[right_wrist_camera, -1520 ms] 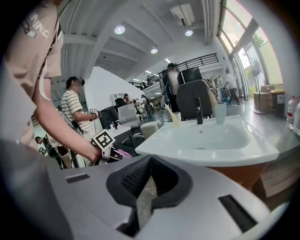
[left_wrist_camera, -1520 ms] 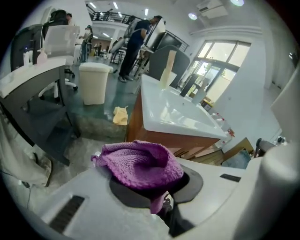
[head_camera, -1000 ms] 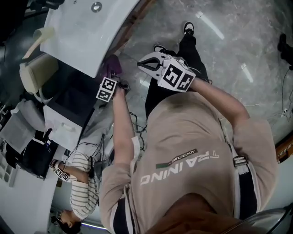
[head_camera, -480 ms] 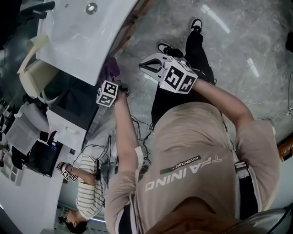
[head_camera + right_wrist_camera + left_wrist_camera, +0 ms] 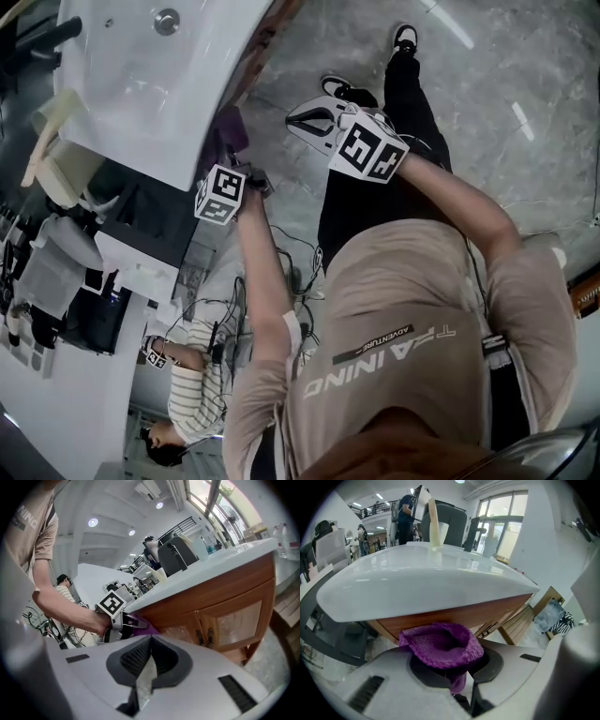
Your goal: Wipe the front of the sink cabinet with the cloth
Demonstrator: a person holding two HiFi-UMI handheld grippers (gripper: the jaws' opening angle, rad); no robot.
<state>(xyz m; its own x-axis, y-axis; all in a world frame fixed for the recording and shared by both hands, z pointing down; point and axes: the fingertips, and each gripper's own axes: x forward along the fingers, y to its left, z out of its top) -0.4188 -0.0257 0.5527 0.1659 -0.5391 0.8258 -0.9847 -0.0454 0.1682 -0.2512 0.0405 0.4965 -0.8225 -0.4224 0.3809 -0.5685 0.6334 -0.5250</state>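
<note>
A purple cloth (image 5: 440,643) is bunched between the jaws of my left gripper (image 5: 451,654), which is shut on it. The cloth (image 5: 228,131) presses against the wooden front of the sink cabinet (image 5: 459,615), just under the white sink top (image 5: 159,84). My left gripper (image 5: 232,157) is held at the cabinet's edge. My right gripper (image 5: 298,122) hovers over the floor to the right, apart from the cabinet, shut with nothing in it. In the right gripper view its jaws (image 5: 150,641) meet, and beyond them are the cloth (image 5: 143,624) and the cabinet doors (image 5: 225,616).
Cables (image 5: 292,267) trail on the grey marble floor by the person's feet (image 5: 339,90). Another person in a striped shirt (image 5: 192,403) sits at the lower left. A cream fixture (image 5: 66,173) and white furniture (image 5: 131,267) stand beside the sink.
The left gripper has slid a little along the cabinet front with the cloth. The head view has shifted, so the sink sits further left. The right gripper has barely moved.
</note>
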